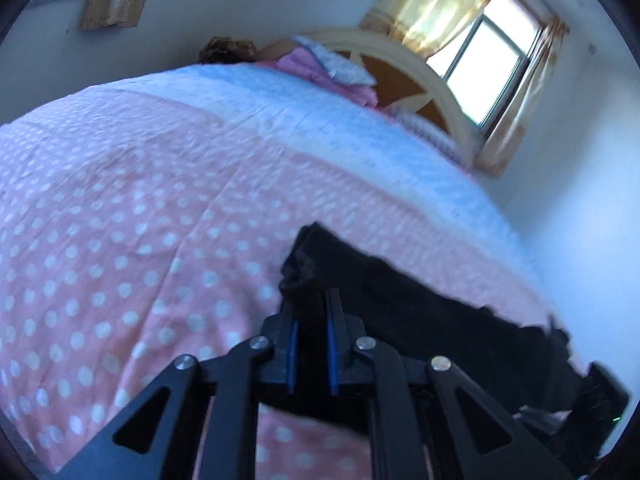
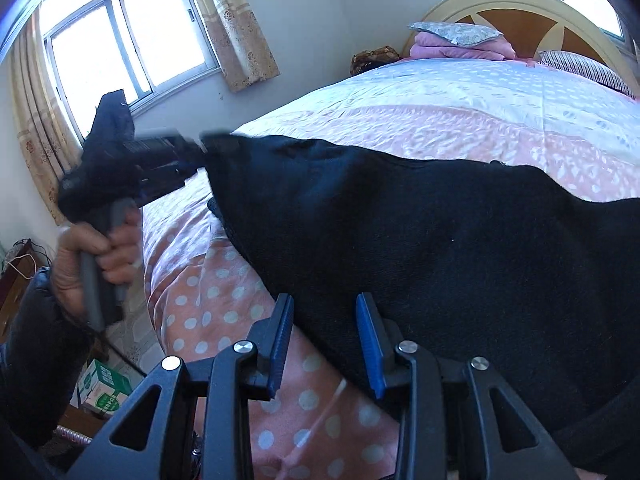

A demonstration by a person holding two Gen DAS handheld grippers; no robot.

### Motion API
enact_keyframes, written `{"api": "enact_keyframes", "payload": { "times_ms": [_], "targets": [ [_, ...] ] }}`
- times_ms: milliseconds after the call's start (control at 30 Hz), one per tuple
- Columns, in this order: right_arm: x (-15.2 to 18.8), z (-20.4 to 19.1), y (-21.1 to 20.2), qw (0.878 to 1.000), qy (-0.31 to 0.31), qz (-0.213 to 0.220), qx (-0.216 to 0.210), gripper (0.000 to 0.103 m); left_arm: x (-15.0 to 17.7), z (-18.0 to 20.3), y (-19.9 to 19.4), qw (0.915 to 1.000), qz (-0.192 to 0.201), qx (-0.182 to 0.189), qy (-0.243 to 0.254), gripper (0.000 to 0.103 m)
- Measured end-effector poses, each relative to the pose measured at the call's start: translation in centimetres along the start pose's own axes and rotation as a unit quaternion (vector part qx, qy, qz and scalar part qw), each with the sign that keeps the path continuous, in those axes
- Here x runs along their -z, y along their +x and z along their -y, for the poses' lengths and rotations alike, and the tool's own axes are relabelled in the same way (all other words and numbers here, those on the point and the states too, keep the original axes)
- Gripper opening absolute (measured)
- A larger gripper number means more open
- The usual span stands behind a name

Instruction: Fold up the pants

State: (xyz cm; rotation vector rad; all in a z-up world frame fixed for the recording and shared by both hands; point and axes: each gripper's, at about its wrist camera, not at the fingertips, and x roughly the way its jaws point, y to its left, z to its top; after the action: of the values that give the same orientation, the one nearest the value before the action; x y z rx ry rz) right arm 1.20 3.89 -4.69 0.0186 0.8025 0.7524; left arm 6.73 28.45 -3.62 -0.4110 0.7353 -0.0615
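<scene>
Black pants (image 2: 440, 240) lie spread across the pink polka-dot bed cover (image 2: 224, 304). In the right wrist view, my left gripper (image 2: 196, 148) pinches a corner of the pants and lifts it off the bed, with a person's hand (image 2: 100, 252) around its handle. In the left wrist view, the left gripper (image 1: 312, 296) has its blue-padded fingers close together with black pants (image 1: 420, 292) cloth between them. My right gripper (image 2: 324, 304) stands open at the near edge of the pants. The cloth's edge lies between its fingertips, and the pads do not press on it.
The headboard (image 2: 520, 4) with a patterned pillow on a folded pink blanket (image 2: 460, 48) is at the far end of the bed. A curtained window (image 2: 120, 32) fills the left wall. Green and white boxes (image 2: 104, 384) sit on the floor beside the bed.
</scene>
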Motion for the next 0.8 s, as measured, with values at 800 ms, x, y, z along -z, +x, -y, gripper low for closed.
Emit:
{"api": "enact_keyframes", "payload": {
  "times_ms": [800],
  "targets": [
    [-7.5, 12.5, -5.5, 0.983, 0.169, 0.05, -0.042, 0.062, 5.5, 9.5, 1.9, 0.9926, 0.023, -0.074, 0.093, 0.054]
  ]
}}
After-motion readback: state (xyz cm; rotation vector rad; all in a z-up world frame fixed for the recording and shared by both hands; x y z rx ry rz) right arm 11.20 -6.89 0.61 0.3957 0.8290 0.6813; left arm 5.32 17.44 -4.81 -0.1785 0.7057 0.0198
